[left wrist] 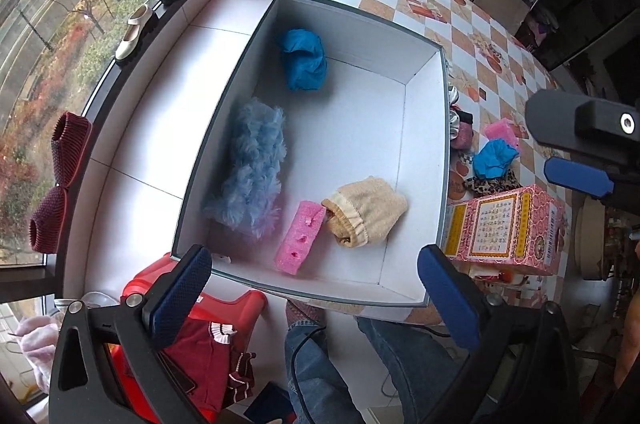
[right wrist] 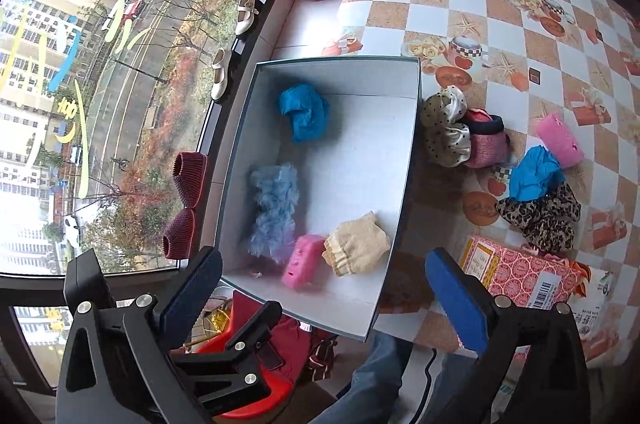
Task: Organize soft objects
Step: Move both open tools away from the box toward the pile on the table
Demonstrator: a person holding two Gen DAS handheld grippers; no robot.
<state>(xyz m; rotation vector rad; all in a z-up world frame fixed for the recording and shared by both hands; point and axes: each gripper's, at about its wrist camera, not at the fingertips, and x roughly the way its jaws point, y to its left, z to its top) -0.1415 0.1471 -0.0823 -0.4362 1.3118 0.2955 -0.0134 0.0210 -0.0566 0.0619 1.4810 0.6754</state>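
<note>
Left gripper (left wrist: pixel 316 276): jaws wide apart, nothing between them, above near edge of white box (left wrist: pixel 426 127). Right gripper (right wrist: pixel 324 284): likewise spread and empty, over same near edge.

In box: beige knit piece (left wrist: pixel 366 216) just ahead of both grippers, touching pink sponge (left wrist: pixel 300 238); fluffy blue piece (left wrist: pixel 252 167) along left wall; blue cloth (left wrist: pixel 304 59) toward far corner.

Still on checkered table (right wrist: pixel 520 23), right of box: dotted scrunchie (right wrist: pixel 446 127), pink sponge piece (right wrist: pixel 560 139), second blue cloth (right wrist: pixel 534 173), leopard scrunchie (right wrist: pixel 548 218). Item beside dotted scrunchie partly hidden, unidentifiable.
</note>
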